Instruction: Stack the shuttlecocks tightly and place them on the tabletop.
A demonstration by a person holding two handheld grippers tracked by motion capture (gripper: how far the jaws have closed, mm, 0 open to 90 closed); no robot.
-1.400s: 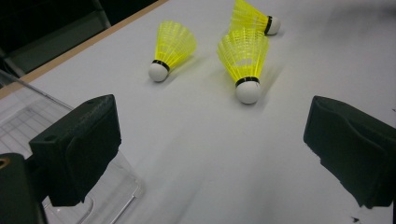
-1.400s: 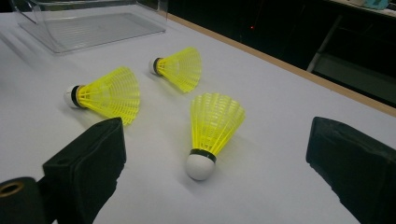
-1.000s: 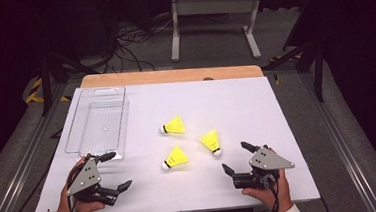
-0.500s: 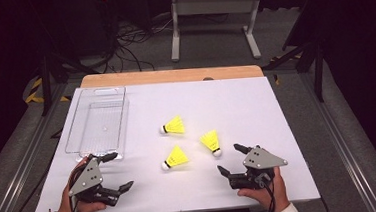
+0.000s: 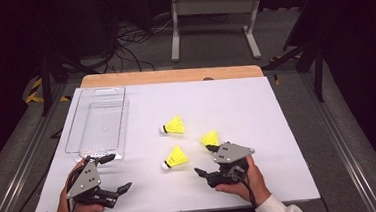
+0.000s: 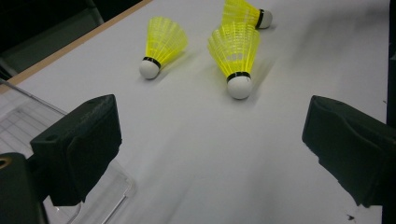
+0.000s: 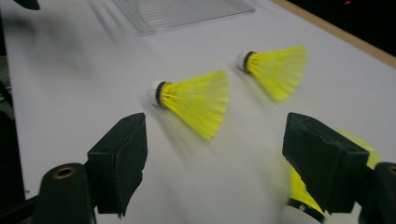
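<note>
Centrally on the white worktop [image 5: 256,111] lie three yellow shuttlecocks; the nearest shuttlecock [image 5: 209,138] sits just beside the right tongs [image 5: 206,161], whose jaws gape wide, empty. Left tongs [image 5: 114,172], likewise wide open and empty, rest near the clear tray [image 5: 73,139].

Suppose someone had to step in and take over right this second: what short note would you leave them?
Left claw: open, holding nothing, near the clear tray's front corner.
Right claw: open, holding nothing, beside the nearest shuttlecock.
All three yellow shuttlecocks lie on the white table: the nearest, a middle one and a far one.
The tray holds nothing.
Done: no shuttlecock picked up.
Left, probably: move all three into the tray.
</note>
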